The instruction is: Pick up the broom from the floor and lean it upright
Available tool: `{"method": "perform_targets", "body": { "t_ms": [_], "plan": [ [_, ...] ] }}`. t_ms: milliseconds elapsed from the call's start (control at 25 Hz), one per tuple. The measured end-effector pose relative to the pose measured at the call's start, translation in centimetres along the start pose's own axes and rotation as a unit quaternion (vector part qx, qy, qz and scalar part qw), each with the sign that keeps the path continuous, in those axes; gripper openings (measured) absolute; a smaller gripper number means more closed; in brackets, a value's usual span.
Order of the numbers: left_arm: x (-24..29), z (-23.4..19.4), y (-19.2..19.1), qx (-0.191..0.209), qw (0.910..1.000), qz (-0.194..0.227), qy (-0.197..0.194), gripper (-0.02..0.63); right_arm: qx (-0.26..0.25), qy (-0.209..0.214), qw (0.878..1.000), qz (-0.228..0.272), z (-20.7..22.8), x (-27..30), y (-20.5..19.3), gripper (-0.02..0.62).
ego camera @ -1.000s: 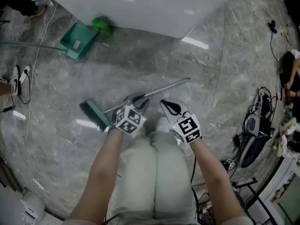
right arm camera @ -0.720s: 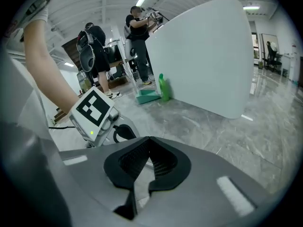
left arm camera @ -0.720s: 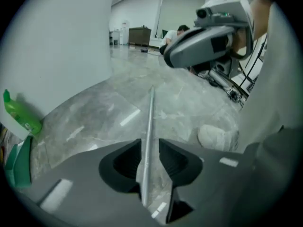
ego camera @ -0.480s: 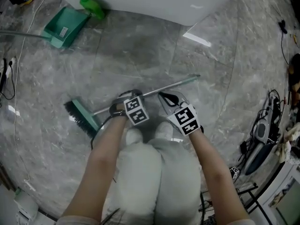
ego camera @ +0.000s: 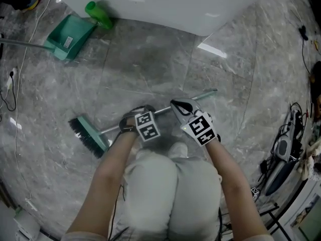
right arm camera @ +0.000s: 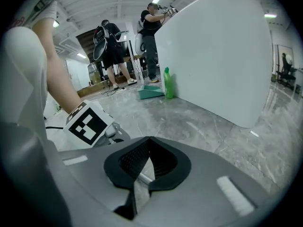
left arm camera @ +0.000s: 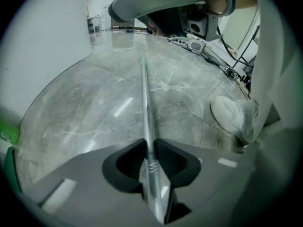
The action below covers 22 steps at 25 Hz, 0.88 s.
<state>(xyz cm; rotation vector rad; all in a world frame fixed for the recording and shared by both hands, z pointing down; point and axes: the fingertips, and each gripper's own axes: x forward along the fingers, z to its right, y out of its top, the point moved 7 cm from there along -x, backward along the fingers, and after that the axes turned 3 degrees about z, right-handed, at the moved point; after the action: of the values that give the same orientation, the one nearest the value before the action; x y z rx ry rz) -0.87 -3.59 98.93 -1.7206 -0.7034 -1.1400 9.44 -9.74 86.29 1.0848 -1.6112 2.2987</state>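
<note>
- Grey marble floor (ego camera: pixel 150 59) with a broom (ego camera: pixel 89 134) lying flat.
- Its handle (left arm camera: pixel 147 103) sits clamped in the left gripper (ego camera: pixel 135 113), whose jaws have just been closing.
- Right gripper (ego camera: pixel 178 105) grips the handle too.

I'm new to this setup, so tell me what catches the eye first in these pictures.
A broom lies flat on the grey marble floor, right at the person's feet. Both grippers are on its metal handle: the left gripper, whose jaws have just been closing, and the right gripper beside it. At far left, a green dustpan and bottle sit by a white partition.
</note>
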Motion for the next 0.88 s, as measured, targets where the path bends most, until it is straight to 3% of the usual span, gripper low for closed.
{"method": "perform_targets", "body": {
  "t_ms": [320,560,680,880],
  "plan": [
    [-2.5,-1.4,0.6,-0.044,0.9974,0.048,0.033,0.075,0.004,-0.006,1.000,0.018,0.8,-0.4,1.9,0.002],
    [-8.3,-5.2,3.9,-0.076,0.9863,0.122,0.081,0.074,-0.019,0.006,0.999,0.047,0.2,-1.5,5.4,0.002],
    [-11.5,-8.5,6.0,-0.094,0.9741,0.169,0.117,0.075,-0.039,-0.002,0.996,0.082,1.0,-2.0,8.4,0.002],
    [-18.4,-13.2,9.4,-0.105,0.9386,0.272,0.185,0.074,-0.069,-0.015,0.989,0.131,3.2,-2.2,12.9,0.002]
  ]
}}
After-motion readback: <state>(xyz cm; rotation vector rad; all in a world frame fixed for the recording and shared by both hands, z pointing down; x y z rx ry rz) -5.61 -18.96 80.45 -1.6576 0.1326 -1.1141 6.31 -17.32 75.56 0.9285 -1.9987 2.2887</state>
